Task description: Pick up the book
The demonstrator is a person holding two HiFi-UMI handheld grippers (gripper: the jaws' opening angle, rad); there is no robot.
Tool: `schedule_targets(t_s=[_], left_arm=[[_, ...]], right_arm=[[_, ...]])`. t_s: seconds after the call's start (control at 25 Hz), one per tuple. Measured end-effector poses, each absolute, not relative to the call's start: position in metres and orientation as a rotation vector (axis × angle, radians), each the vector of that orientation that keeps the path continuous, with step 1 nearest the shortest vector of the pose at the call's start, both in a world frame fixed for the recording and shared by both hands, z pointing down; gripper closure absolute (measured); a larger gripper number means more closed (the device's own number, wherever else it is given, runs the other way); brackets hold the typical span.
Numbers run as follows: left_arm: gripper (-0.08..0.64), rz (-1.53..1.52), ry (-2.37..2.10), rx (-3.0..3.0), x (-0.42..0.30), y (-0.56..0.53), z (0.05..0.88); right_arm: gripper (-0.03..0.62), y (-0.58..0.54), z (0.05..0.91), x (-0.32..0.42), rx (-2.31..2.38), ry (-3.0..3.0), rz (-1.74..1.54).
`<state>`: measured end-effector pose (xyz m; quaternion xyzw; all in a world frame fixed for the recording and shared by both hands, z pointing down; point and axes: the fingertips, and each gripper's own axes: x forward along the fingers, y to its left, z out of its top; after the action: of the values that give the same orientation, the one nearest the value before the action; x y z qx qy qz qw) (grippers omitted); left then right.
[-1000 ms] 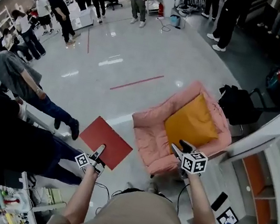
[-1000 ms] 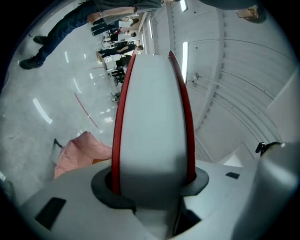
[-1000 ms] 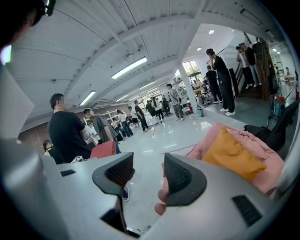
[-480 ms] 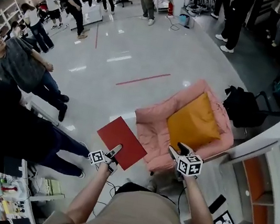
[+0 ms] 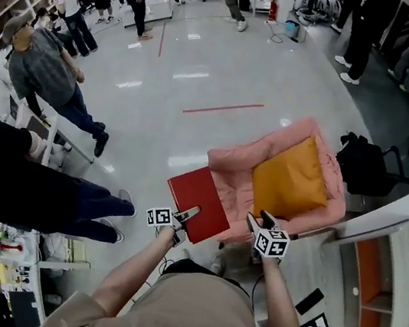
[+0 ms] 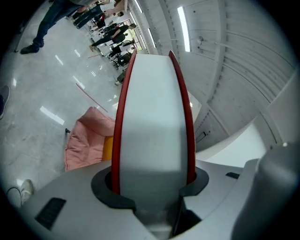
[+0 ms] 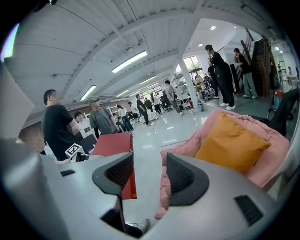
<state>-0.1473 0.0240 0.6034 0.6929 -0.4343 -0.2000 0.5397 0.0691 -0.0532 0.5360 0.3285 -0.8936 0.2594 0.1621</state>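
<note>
Red book (image 5: 198,201) sits at the centre of the head view, off the floor, clamped at its lower edge by the left gripper (image 5: 184,214). Its white page edge (image 6: 152,117) fills the gap between those jaws. The right gripper (image 5: 259,219) is just right of it, jaws apart, nothing between them. The pink armchair (image 5: 230,175) with an orange cushion (image 5: 291,177) is right of the book.

The book (image 5: 197,204) has a red cover and a white page edge. The armchair (image 5: 228,182) is pink, its cushion (image 5: 291,177) mustard orange, and the glossy floor (image 5: 159,112) is pale grey with a red line (image 5: 223,108). The left gripper (image 5: 188,213) and right gripper (image 5: 259,218) are grey, their cubes patterned in black-and-white squares.
</note>
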Motion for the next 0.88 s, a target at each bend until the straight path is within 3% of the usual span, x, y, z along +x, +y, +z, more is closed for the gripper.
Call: schedule_targets(t_s=[0.88], left_arm=[[0.324,0.031,-1.154,1.593,-0.112,0.024,0.681]], right_arm=[[0.379,-0.043,0.65,0.068,0.81,-2.324,0.701]])
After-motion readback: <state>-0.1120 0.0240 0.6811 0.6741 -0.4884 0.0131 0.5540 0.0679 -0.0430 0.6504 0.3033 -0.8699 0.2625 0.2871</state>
